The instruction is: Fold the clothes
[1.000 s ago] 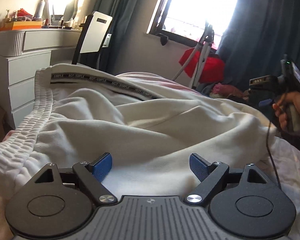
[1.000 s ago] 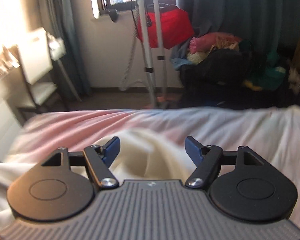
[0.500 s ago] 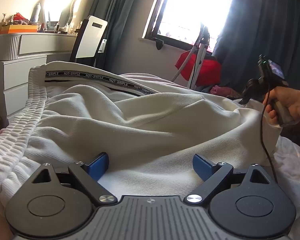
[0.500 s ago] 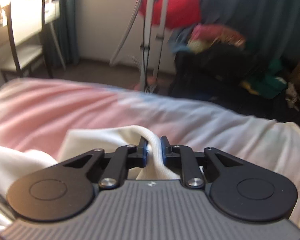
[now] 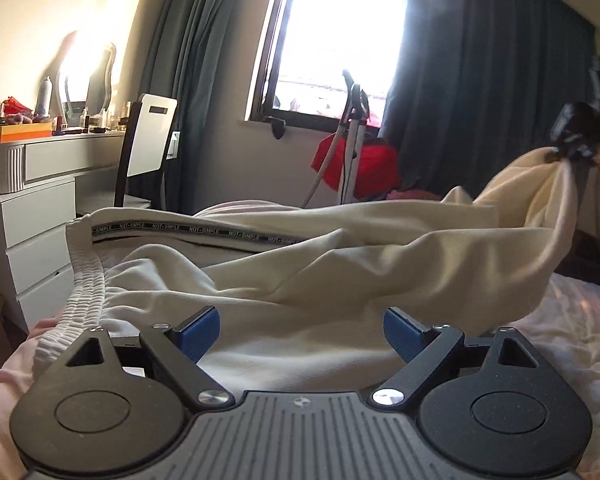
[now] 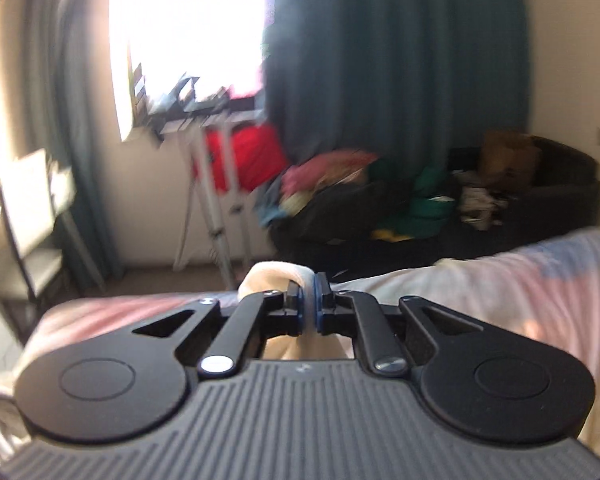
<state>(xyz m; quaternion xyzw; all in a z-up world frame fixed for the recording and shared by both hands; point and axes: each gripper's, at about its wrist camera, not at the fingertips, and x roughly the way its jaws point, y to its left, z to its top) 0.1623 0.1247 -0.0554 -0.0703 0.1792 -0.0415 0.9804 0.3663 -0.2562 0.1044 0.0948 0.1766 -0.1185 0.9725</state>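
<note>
Cream trousers could slip: right hand-held gripper pinches only an edge at 2 o'clock; left hand-held gripper gapes empty.

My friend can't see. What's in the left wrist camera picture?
The open left gripper rests low over cream trousers on a bed. At far right, the right gripper lifts one pinched corner. Behind are a window and white dresser.
</note>
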